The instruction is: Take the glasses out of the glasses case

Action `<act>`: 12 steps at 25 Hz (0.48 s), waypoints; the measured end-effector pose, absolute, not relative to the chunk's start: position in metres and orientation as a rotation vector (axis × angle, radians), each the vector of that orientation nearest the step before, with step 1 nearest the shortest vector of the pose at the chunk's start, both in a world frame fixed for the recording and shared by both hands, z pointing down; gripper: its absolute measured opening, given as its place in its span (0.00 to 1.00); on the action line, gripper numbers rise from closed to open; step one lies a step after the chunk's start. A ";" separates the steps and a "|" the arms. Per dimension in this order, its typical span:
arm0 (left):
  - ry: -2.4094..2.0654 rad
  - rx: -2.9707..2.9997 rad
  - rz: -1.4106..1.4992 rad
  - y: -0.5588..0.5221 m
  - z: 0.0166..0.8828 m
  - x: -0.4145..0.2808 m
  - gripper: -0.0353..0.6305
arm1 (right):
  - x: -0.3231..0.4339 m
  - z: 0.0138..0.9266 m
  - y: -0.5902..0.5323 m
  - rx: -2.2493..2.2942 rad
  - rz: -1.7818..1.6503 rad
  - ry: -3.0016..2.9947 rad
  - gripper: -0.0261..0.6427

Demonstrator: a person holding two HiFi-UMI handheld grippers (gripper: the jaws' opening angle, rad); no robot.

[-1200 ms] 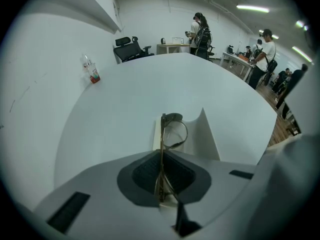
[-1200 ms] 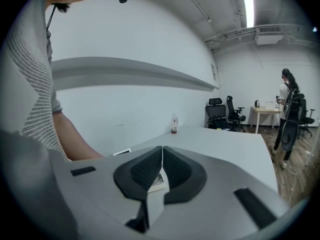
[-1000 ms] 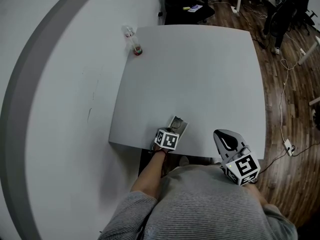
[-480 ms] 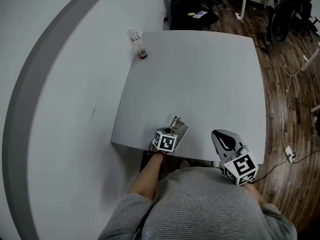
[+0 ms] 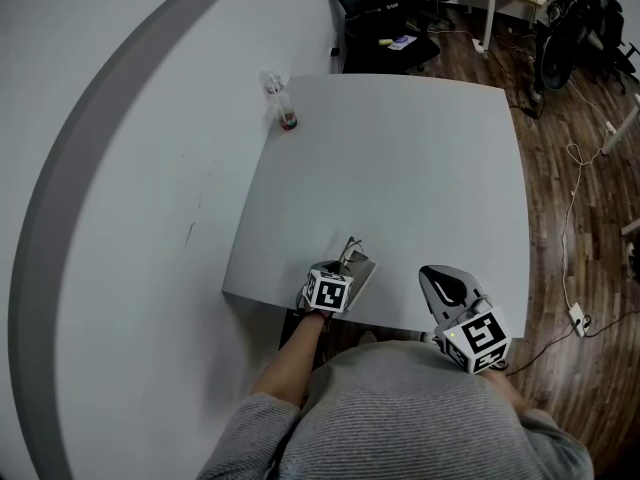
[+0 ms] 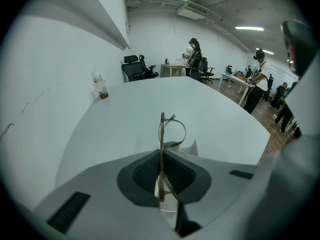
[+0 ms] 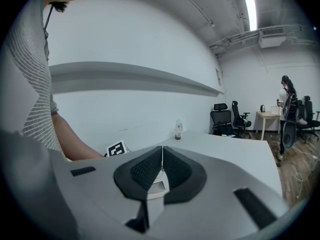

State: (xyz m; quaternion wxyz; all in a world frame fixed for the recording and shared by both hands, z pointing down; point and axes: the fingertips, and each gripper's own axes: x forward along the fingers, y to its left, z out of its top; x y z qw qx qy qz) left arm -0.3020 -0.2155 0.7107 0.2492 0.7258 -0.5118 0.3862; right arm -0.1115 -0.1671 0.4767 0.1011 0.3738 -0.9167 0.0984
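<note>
The left gripper (image 6: 161, 154) has its jaws clamped on the thin wire frame of the glasses (image 6: 161, 129), which stand upright and edge-on beyond the tips, one rim curling to the right. The head view places this gripper at the near edge of the table (image 5: 400, 168), with the glasses poking out just above the case (image 5: 363, 270); whether they are clear of it cannot be told. The right gripper (image 7: 161, 160) shows its jaws together with nothing between them. A small bottle (image 5: 285, 110) stands at the far left corner. Only the gripper views show people (image 6: 194, 54) at desks beyond the table
</note>
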 end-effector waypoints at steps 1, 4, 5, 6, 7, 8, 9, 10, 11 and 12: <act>-1.398 1.990 1.040 -0.218 0.707 -0.301 0.09 | -0.112 0.477 -0.168 1.107 0.291 -2.711 0.06; -1.413 2.033 0.994 -0.226 0.692 -0.296 0.09 | -0.115 0.476 -0.170 1.100 0.284 -2.714 0.06; -1.420 2.049 0.972 -0.228 0.685 -0.294 0.09 | -0.115 0.475 -0.171 1.098 0.281 -2.714 0.06; -1.427 2.065 0.947 -0.230 0.679 -0.292 0.09 | -0.115 0.475 -0.171 1.099 0.279 -2.714 0.06; -1.433 2.083 0.920 -0.231 0.673 -0.290 0.09 | -0.115 0.474 -0.171 1.102 0.277 -2.715 0.06; -1.439 2.102 0.890 -0.233 0.666 -0.287 0.09 | -0.114 0.474 -0.172 1.105 0.275 -2.715 0.06; -1.447 2.124 0.857 -0.234 0.658 -0.285 0.09 | -0.114 0.473 -0.172 1.110 0.274 -2.716 0.06; -1.454 2.146 0.822 -0.236 0.649 -0.282 0.09 | -0.113 0.472 -0.173 1.115 0.271 -2.716 0.06; -1.461 2.163 0.784 -0.237 0.639 -0.279 0.09 | -0.113 0.471 -0.175 1.120 0.268 -2.716 0.06; -1.467 2.179 0.745 -0.237 0.629 -0.277 0.09 | -0.113 0.469 -0.176 1.125 0.265 -2.715 0.06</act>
